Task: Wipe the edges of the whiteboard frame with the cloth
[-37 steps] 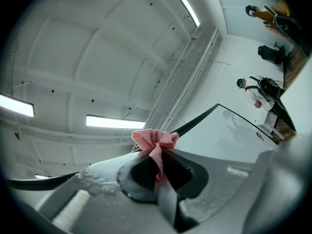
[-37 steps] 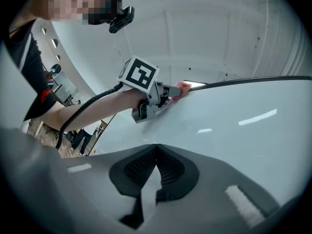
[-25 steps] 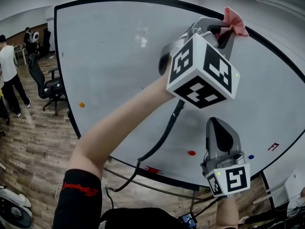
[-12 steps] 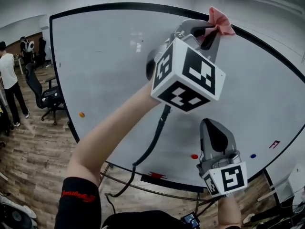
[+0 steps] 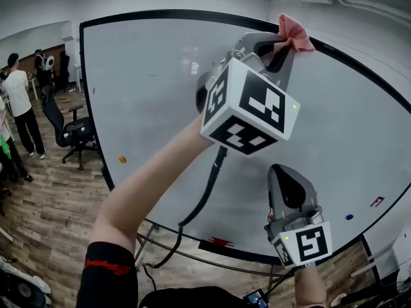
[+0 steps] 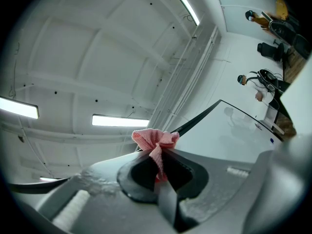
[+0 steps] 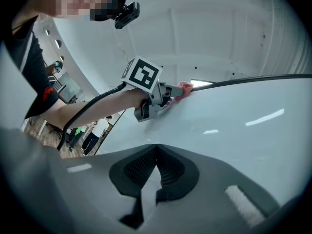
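Since a second ago the left gripper has slid the cloth a little leftward along the top of the whiteboard frame, and the head view has swung slightly right, so the orange dot and blue dot on the board sit further right in the picture.

The left tongs are clamped tight on the pink cloth. In the left gripper view the cloth bunches above the closed tips of the gripper, with a thin strip running down between the pads. Where cloth meets frame is hidden behind the cloth itself. In the head view the marker cube covers most of that gripper and the hand holding it. The right gripper view shows the cloth pressed at the black frame.

The right gripper hangs lower, in front of the whiteboard. Its tips meet with nothing between them. Whether it touches the board cannot be told.

The board's right side is cut off by the picture edge. At the left stand an office chair and a person, small and blurry.
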A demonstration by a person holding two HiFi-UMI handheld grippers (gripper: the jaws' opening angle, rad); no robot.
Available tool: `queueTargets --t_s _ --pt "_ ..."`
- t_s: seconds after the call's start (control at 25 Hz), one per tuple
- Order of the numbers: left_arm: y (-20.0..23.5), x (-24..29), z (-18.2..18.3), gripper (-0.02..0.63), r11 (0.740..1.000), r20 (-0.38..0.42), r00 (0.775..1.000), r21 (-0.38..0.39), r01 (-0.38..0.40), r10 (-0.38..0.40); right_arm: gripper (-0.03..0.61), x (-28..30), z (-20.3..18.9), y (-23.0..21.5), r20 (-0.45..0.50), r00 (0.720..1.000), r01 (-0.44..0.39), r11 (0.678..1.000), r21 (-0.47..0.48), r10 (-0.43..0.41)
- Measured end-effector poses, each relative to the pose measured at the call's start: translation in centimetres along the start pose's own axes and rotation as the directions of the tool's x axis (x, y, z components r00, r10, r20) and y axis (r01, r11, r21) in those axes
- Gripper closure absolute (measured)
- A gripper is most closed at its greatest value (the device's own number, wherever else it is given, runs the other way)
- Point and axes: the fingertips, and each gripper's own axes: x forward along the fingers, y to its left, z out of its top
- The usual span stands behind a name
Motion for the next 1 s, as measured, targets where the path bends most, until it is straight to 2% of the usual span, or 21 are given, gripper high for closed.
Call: queueTargets --t_s 0.48,1.0 --pt "3.3 -1.7 -2.0 0.595 1.000 -0.008 1.000 0.001 -0.003 0.003 0.577 3.0 0.0 2.8 0.004 1.000 0.001 1.000 -0.003 -0.001" --pt "5.4 -3.2 -3.2 0.595 1.000 -0.001 1.000 0.005 0.022 -0.022 0.577 4.6 1.0 5.0 0.014 0.999 0.050 0.999 -0.007 -0.049"
